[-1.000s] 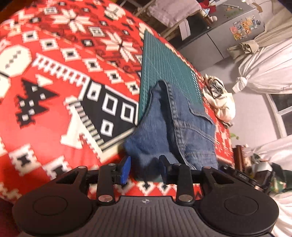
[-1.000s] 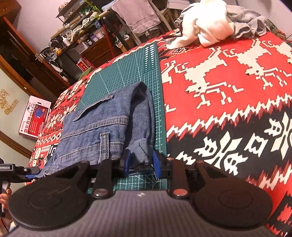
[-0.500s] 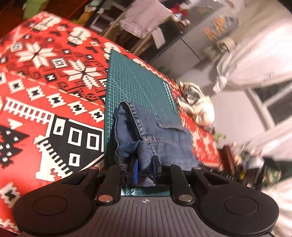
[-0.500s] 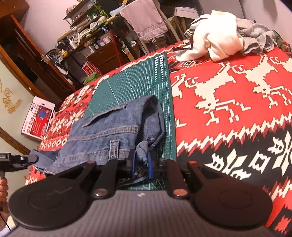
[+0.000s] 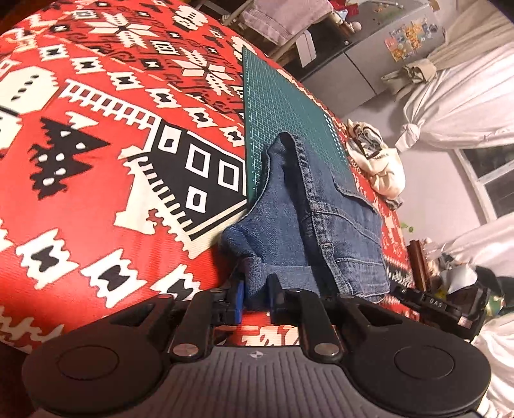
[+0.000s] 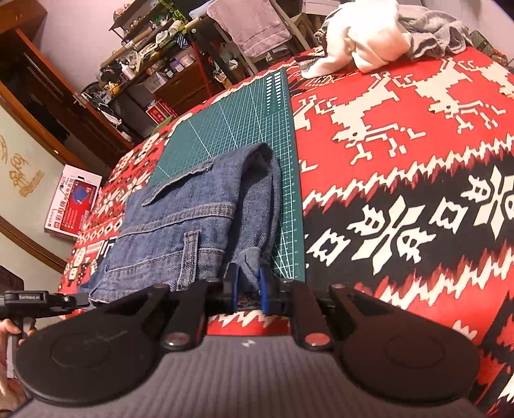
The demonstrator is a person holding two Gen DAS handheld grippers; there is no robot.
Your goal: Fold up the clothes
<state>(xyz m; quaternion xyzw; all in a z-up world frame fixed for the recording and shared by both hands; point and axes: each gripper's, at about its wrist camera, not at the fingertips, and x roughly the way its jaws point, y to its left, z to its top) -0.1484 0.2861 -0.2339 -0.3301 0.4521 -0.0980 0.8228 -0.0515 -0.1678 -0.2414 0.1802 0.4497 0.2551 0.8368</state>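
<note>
The jeans lie half-folded on the green mat. The left gripper and right gripper each pinch a near corner, seemingly firmly. Lift both evenly, carry the edge far, keeping it level.

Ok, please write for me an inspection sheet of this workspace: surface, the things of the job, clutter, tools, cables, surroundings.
Surface: red patterned blanket with a green cutting mat laid on it.
Job's things: folded blue jeans lying partly on the mat, near edge hanging past the mat's edge.
Clutter: pile of white and grey clothes at the far end of the blanket.
Tools: left tool shut on a denim corner; right tool shut on the other near corner.
Cables: nothing seen.
Surroundings: crowded shelves, hanging towel, red box on the floor, white curtains.
</note>
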